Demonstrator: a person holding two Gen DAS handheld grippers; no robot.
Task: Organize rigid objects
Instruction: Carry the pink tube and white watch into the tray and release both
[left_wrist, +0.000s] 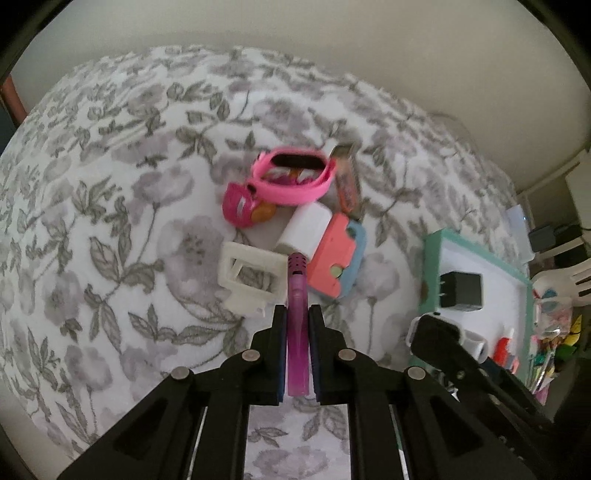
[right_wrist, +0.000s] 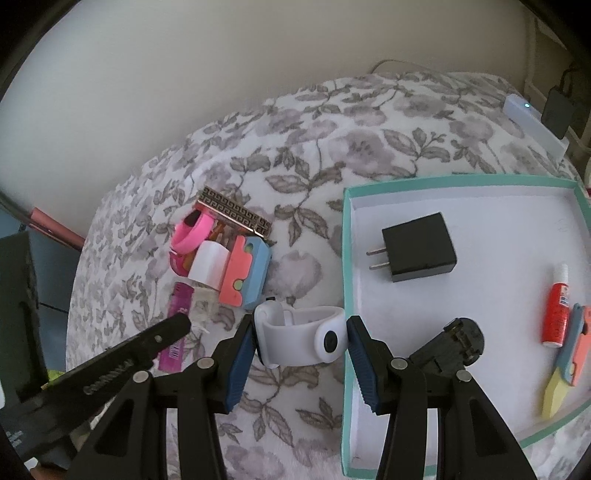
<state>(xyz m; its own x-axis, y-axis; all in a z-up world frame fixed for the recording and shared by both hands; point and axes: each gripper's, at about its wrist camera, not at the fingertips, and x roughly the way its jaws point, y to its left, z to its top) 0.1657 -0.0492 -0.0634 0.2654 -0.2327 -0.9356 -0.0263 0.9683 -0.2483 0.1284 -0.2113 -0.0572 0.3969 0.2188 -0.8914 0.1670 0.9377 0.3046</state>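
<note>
Purple lighter (left_wrist: 297, 325), long axis along the fingers, cap pointing away, sits clamped in the left claw (left_wrist: 297, 314); right claw (right_wrist: 300, 338) grips a white band (right_wrist: 300, 334).

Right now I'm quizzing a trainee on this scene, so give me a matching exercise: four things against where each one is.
Things:
1. purple lighter
2. white band
3. black charger
4. pink bracelet

Places:
A. in the pile on the blanket
B. in the teal tray
C. in the left tongs
D. in the right tongs

Pairs: 1-C, 2-D, 3-B, 4-A
</note>
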